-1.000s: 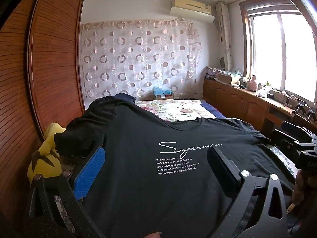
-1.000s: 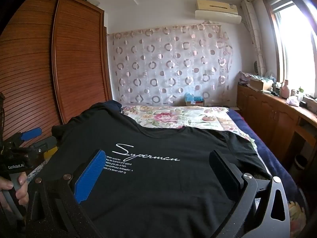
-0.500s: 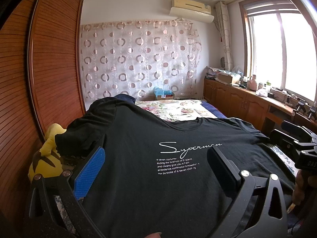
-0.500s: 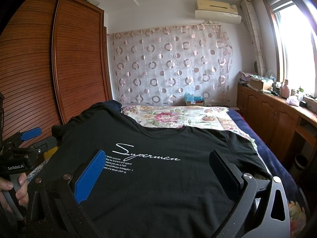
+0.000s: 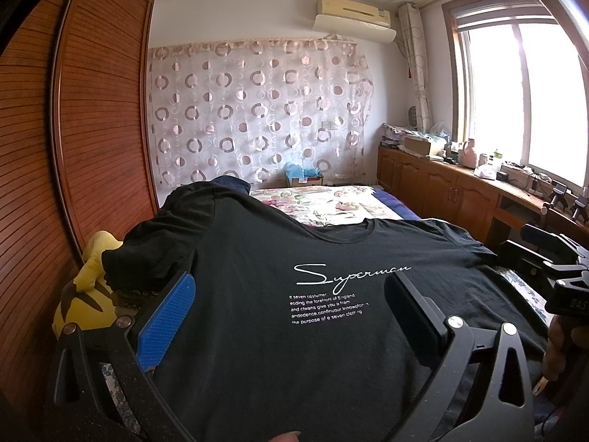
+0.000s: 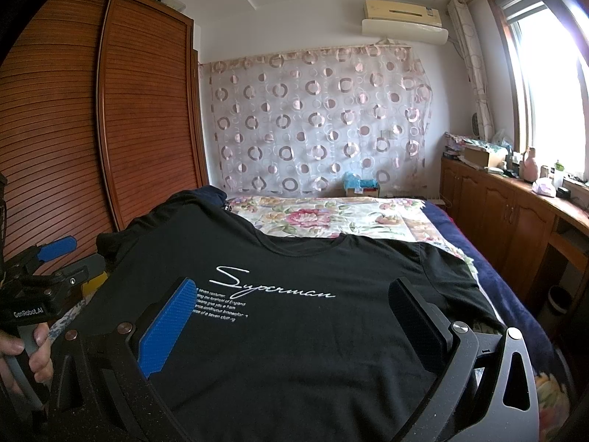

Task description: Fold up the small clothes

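A slatted wooden wardrobe (image 5: 92,129) fills the left of the frame, and a yellow plush toy (image 5: 86,294) sits at its foot in the lower left. Across the back wall hangs a sheer curtain with ring patterns (image 5: 257,118), an air conditioner (image 5: 355,13) mounted above it at upper centre. On the right, a bright window (image 5: 522,99) stands over a cluttered wooden cabinet counter (image 5: 452,184), and a floral bedspread (image 6: 331,217) shows mid-frame.

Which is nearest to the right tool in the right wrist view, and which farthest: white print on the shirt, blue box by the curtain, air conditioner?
1. White print, on the black shirt just ahead.
2. Blue box, beyond the bed.
3. Air conditioner, high on the far wall, close behind the box.
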`<state>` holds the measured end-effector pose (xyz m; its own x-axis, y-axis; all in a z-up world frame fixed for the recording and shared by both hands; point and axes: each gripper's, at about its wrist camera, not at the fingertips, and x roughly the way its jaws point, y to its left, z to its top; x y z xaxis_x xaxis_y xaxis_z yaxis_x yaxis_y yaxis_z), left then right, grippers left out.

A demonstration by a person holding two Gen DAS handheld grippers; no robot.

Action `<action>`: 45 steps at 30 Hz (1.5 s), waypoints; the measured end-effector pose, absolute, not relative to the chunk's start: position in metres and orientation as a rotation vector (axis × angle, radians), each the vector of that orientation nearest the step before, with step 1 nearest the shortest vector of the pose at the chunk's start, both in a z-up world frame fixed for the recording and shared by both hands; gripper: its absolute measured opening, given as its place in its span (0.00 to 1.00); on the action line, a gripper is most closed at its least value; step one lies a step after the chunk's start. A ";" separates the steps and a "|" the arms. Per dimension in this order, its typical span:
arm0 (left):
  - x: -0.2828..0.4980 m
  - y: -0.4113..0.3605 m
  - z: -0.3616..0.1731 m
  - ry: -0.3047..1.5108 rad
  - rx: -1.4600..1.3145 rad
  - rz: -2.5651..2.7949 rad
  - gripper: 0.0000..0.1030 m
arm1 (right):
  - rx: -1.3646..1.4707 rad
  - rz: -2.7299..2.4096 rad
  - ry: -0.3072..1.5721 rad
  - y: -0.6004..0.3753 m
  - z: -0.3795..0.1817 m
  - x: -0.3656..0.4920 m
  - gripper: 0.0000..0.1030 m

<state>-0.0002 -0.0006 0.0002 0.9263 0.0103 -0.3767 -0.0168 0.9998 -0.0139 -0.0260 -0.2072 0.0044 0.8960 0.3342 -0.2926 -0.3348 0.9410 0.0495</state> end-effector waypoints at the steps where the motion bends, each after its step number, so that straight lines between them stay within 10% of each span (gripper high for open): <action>1: 0.000 -0.001 0.000 0.386 -0.017 0.014 1.00 | -0.002 0.347 0.303 -0.207 0.004 -0.024 1.00; 45: 0.003 0.002 -0.001 0.396 -0.013 0.013 1.00 | -0.003 0.357 0.309 -0.201 0.003 -0.024 1.00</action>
